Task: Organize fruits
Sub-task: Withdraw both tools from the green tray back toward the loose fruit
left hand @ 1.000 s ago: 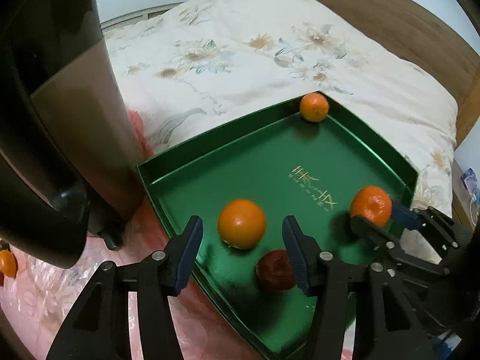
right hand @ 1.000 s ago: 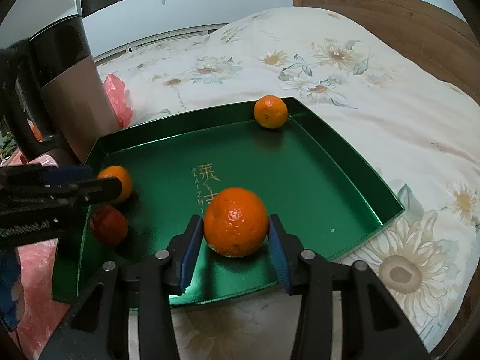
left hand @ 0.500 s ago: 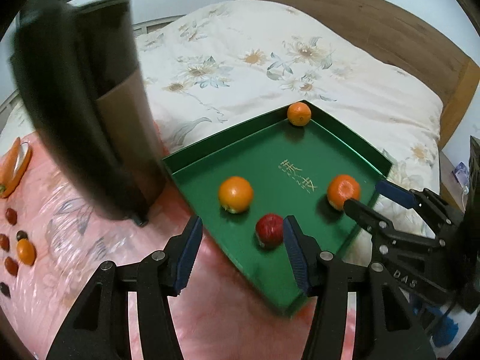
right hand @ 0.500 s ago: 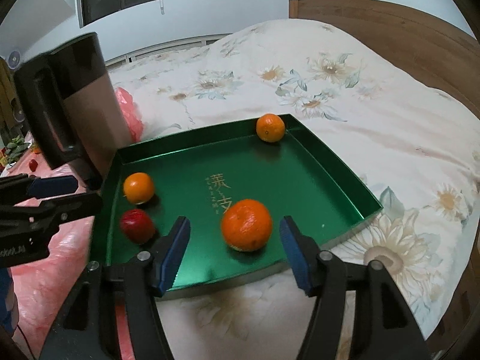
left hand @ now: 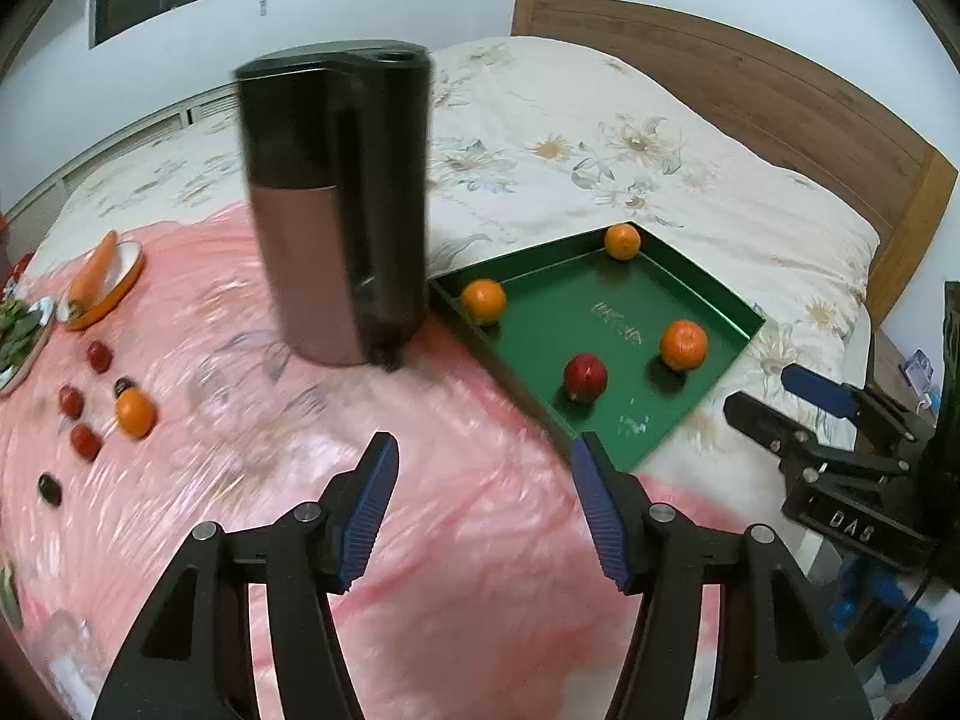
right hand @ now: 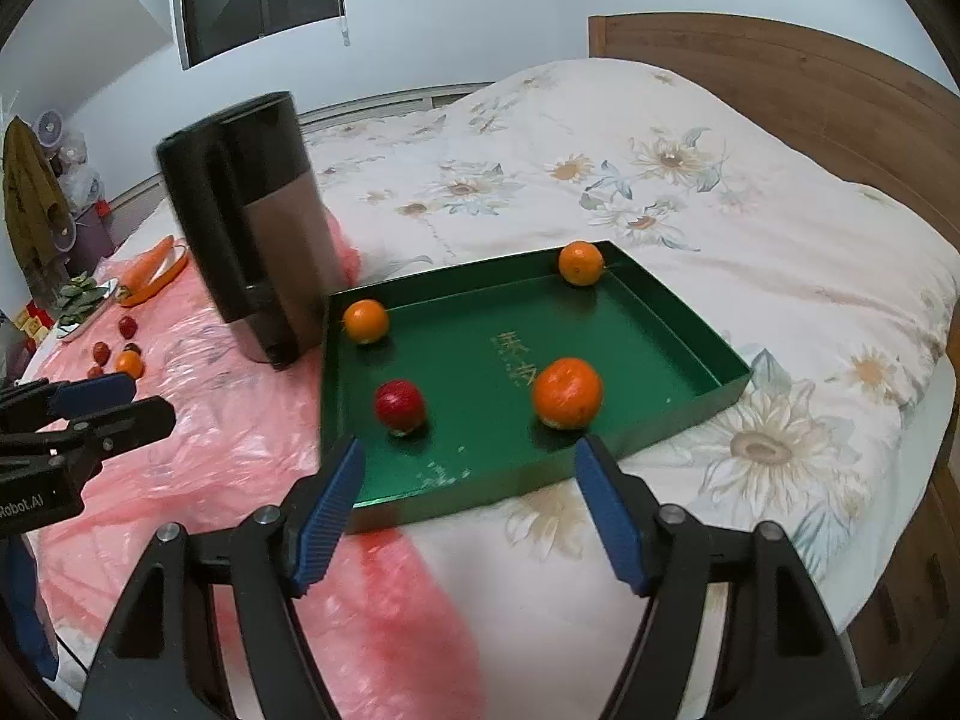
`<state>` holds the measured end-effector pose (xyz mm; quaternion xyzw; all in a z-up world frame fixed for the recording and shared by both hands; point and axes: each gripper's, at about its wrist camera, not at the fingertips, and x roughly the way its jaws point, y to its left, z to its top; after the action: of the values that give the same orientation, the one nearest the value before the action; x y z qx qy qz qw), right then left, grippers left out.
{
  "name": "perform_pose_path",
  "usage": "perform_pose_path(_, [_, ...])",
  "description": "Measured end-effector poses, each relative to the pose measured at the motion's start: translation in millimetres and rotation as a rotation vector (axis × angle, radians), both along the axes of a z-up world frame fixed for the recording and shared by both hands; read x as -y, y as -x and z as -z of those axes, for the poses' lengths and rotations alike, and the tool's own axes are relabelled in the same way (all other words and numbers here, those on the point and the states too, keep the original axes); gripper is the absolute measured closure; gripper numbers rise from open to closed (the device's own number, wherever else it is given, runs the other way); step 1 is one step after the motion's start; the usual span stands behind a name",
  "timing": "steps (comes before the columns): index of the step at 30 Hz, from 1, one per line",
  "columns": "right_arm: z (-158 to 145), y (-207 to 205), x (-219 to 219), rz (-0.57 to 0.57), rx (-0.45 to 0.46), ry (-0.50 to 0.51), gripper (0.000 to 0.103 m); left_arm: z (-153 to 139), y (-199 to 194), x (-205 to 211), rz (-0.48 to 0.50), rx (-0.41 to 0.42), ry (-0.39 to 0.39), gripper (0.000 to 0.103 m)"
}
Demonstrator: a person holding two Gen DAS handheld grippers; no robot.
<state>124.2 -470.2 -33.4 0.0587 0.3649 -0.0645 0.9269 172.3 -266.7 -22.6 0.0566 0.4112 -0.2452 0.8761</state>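
Observation:
A green tray (left hand: 552, 312) (right hand: 456, 360) lies on the bed. It holds three oranges (left hand: 683, 345) (right hand: 567, 393) and a red apple (left hand: 585, 376) (right hand: 400, 406). On the pink plastic sheet at the left lie another orange (left hand: 135, 413) and several small red and dark fruits (left hand: 99, 355). My left gripper (left hand: 485, 441) hovers over the pink sheet short of the tray's near corner, its jaws opening with nothing between them. My right gripper (right hand: 469, 443) hangs just before the tray's near rim, its jaws opening wide and empty; the nearest orange sits beyond its fingertips.
A tall dark cylindrical appliance (left hand: 336, 204) (right hand: 252, 228) stands at the tray's left edge. An orange plate with a carrot (left hand: 102, 282) and a plate of greens (left hand: 18, 330) are at the far left. A wooden headboard (left hand: 780, 96) borders the floral quilt.
My right gripper has let go of the orange, left it in the tray and drawn back. My left gripper has pulled back and up from the tray, so the pink sheet with loose fruit shows.

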Motion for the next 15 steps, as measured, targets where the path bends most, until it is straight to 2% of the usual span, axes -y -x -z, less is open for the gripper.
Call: perform_pose_path(15, [-19.4,43.3,-75.4,-0.078,0.013,0.010,0.000,-14.8,57.9,-95.4,-0.128,0.021,0.017,0.041])
